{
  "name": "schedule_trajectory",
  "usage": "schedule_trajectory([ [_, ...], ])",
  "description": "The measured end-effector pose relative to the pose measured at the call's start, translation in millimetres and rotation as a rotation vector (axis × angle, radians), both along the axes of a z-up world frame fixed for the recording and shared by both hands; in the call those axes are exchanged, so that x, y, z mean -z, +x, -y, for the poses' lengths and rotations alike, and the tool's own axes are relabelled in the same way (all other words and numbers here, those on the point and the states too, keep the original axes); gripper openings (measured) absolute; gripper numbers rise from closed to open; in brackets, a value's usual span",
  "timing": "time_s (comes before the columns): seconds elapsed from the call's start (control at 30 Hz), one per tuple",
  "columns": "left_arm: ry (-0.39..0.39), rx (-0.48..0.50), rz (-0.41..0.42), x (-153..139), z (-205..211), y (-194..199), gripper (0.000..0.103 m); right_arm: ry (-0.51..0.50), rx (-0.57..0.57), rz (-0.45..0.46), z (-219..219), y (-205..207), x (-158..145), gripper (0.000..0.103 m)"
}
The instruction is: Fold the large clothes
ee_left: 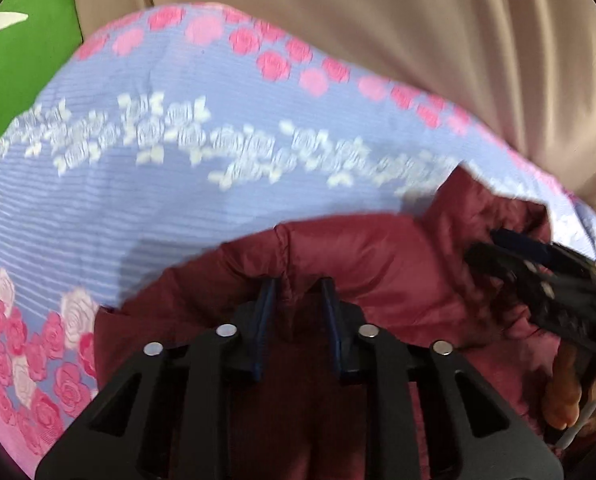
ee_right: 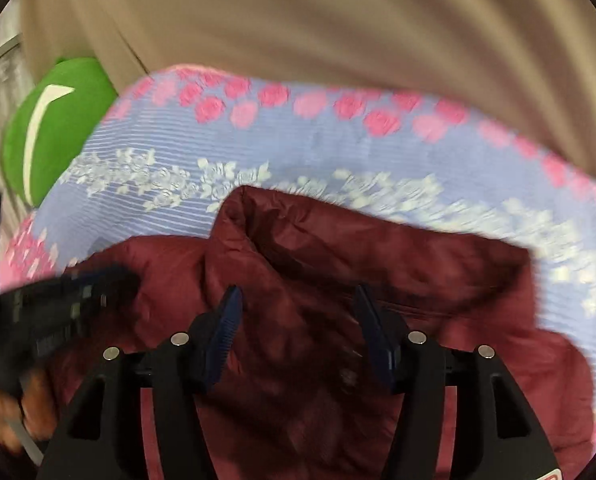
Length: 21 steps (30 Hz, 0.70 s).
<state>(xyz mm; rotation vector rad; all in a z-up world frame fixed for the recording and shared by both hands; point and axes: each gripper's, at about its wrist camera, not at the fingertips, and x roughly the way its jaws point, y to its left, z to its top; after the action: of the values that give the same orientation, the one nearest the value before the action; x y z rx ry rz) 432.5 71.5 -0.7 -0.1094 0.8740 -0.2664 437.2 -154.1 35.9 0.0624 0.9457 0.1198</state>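
A maroon padded jacket [ee_left: 378, 256] lies bunched on a blue bedspread with pink and white roses [ee_left: 137, 208]. My left gripper [ee_left: 298, 288] has its jaws close together on a fold of the jacket at a seam. The jacket also shows in the right wrist view [ee_right: 378, 256], with its collar standing up. My right gripper [ee_right: 298, 300] is open just above the jacket, fabric lying between the fingers without being pinched. The right gripper appears blurred at the right edge of the left wrist view [ee_left: 538, 272]; the left gripper appears blurred at the left of the right wrist view [ee_right: 69, 300].
A beige curtain or sheet [ee_left: 418, 40] hangs behind the bed's far edge. A green cushion [ee_right: 57, 128] sits at the far left corner. The bedspread [ee_right: 338, 152] stretches out beyond the jacket.
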Motion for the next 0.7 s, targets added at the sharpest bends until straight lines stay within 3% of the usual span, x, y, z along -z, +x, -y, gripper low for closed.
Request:
schedule_trajectory([
  [0.03, 0.025, -0.003, 0.009, 5, 2, 0, 0.013, 0.029, -0.003, -0.023, 0, 6, 7, 0.006],
  [0.07, 0.042, -0.007, 0.021, 8, 2, -1, 0.008, 0.049, -0.002, -0.031, 2, 9, 13, 0.005],
  [0.17, 0.036, -0.010, 0.040, 12, 1, 0, 0.008, 0.053, 0.071, 0.050, 16, -8, 5, 0.000],
  [0.2, 0.040, -0.012, 0.044, 13, 2, 0, 0.008, 0.027, 0.115, 0.022, 24, -6, 13, 0.000],
  [0.27, 0.056, -0.014, 0.049, 15, 4, 0, 0.008, 0.046, 0.099, -0.021, 28, 0, 19, 0.000],
  [0.43, 0.054, -0.013, 0.055, 16, 2, 0, 0.008, 0.096, 0.068, 0.110, 24, -36, -29, 0.003],
  [0.53, 0.094, -0.016, 0.068, 17, 6, -4, 0.008, 0.070, -0.101, 0.006, -13, -50, -14, 0.002],
  [0.63, 0.091, -0.014, 0.067, 17, 7, -1, 0.009, -0.095, -0.095, -0.072, -15, -42, 19, 0.000],
  [0.7, 0.069, -0.014, 0.061, 17, 3, -1, 0.009, 0.040, -0.001, -0.076, 26, -35, 20, 0.000],
])
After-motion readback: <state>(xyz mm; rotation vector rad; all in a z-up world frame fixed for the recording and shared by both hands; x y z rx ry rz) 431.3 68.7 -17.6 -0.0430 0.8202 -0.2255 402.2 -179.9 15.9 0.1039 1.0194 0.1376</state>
